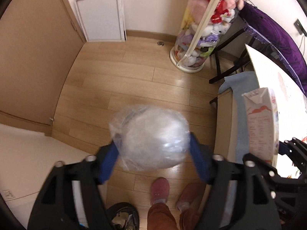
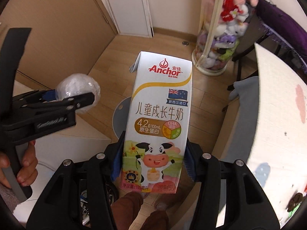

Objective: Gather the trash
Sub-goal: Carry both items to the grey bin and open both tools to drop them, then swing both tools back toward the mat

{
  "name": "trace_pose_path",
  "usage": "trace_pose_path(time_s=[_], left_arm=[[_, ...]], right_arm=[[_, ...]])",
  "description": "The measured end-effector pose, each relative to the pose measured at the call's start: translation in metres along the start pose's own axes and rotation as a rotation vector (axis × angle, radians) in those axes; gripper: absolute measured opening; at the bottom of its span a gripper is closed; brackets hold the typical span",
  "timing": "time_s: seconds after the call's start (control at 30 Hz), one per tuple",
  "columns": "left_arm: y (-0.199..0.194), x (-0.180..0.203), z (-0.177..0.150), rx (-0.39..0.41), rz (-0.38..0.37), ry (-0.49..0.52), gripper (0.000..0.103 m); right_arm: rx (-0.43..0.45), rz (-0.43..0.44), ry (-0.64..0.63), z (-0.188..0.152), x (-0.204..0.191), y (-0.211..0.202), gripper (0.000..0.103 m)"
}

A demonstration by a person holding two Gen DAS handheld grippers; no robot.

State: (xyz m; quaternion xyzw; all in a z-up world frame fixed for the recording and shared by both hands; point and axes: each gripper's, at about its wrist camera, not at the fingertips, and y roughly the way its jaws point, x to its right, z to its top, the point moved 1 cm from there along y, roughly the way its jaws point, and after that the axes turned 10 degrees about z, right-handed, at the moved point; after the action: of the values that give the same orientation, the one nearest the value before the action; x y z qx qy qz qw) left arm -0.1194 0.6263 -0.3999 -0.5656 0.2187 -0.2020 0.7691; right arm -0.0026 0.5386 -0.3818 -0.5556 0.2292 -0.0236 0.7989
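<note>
The left tongs (image 1: 153,149) clamp a crumpled plastic wrap ball (image 1: 149,138) and the right tongs (image 2: 153,157) pinch an Anchor milk carton (image 2: 159,115), both held aloft left of the desk (image 2: 278,115), presumably for binning.

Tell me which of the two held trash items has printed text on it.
The milk carton in the right gripper; the plastic wrap ball in the left gripper is clear and unprinted.
</note>
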Motion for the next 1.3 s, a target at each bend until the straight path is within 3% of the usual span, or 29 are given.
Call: trace_pose_path(time_s=[0.33,0.47,0.7,0.9,1.03,1.3], left_arm=[[0.004,-0.039,-0.03,-0.047,0.022,-0.086,0.074],[-0.005,-0.054,-0.037,-0.045,0.049,-0.118,0.075],[-0.019,-0.071,-0.041,-0.031,0.089,-0.128,0.075],[-0.04,-0.069,-0.033,0.0,0.094,-0.097,0.075],[-0.062,-0.052,-0.021,0.032,0.059,-0.052,0.075],[-0.126,0.031,-0.003,0.127,-0.017,0.205,0.077]], right_arm=[[-0.061,0.051,-0.092,0.012,-0.022,0.04,0.052],[-0.057,0.074,-0.143,0.02,-0.042,0.051,0.061],[-0.04,0.082,-0.164,0.037,-0.06,0.057,0.064],[-0.04,0.059,-0.129,0.032,-0.053,0.034,0.065],[-0.016,0.022,-0.066,0.021,-0.039,0.0,0.065],[0.115,-0.105,0.134,-0.029,0.005,-0.108,0.07]])
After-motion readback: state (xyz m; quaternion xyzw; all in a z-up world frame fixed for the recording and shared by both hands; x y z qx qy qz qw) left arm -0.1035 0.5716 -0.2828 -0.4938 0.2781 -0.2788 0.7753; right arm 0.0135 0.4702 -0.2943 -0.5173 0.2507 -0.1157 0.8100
